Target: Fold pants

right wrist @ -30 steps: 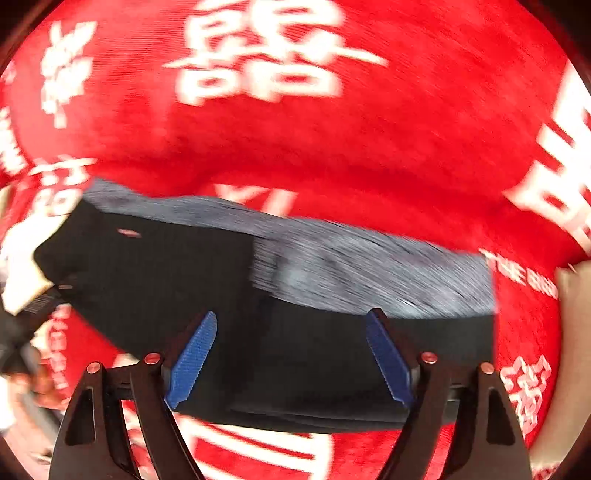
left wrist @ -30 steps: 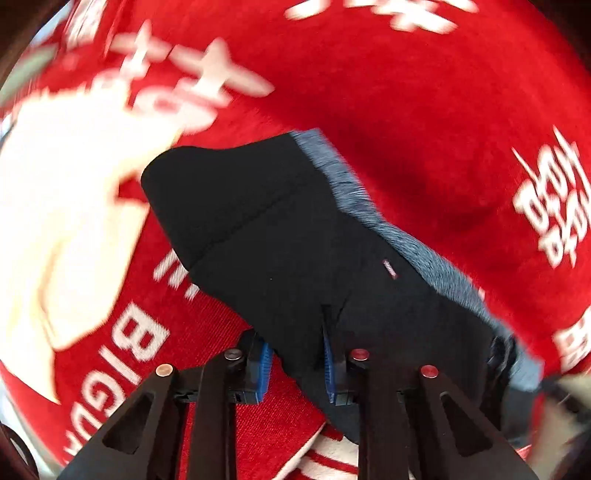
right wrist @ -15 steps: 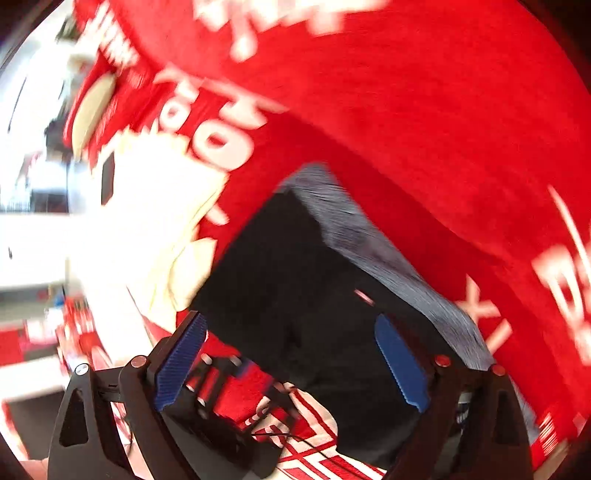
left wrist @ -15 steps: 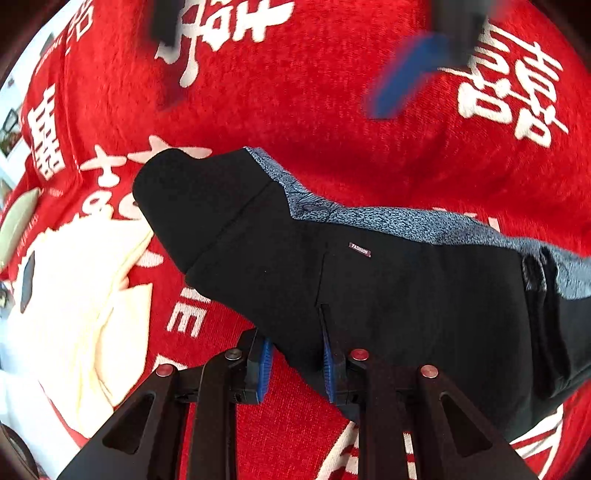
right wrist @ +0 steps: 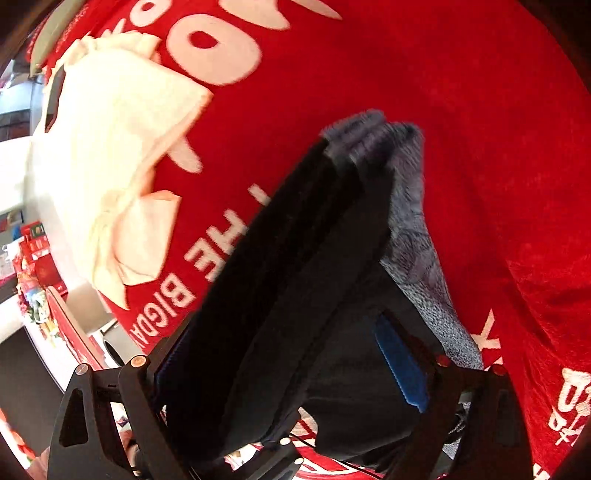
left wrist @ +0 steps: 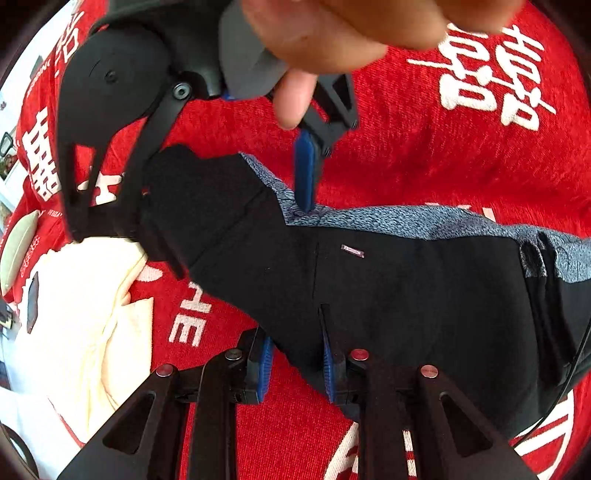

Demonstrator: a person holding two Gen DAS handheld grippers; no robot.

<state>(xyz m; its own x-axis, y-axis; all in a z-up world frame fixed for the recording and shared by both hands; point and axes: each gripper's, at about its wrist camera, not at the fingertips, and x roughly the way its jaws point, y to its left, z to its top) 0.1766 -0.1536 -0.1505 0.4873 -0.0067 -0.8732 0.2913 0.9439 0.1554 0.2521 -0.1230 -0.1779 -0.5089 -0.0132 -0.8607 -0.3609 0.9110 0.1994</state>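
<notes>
Pants [left wrist: 388, 288] flat on red blanket [left wrist: 461, 166]

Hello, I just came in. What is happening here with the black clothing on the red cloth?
A person is folding a pair of black pants with a grey patterned band, laid on a red blanket with white lettering. The left tool is shut on the near edge of the pants. The right tool, held in a hand, has come down at the narrow end of the pants; its jaws straddle that end and have just been closing, not yet clamped. A cream garment lies beside them.
</notes>
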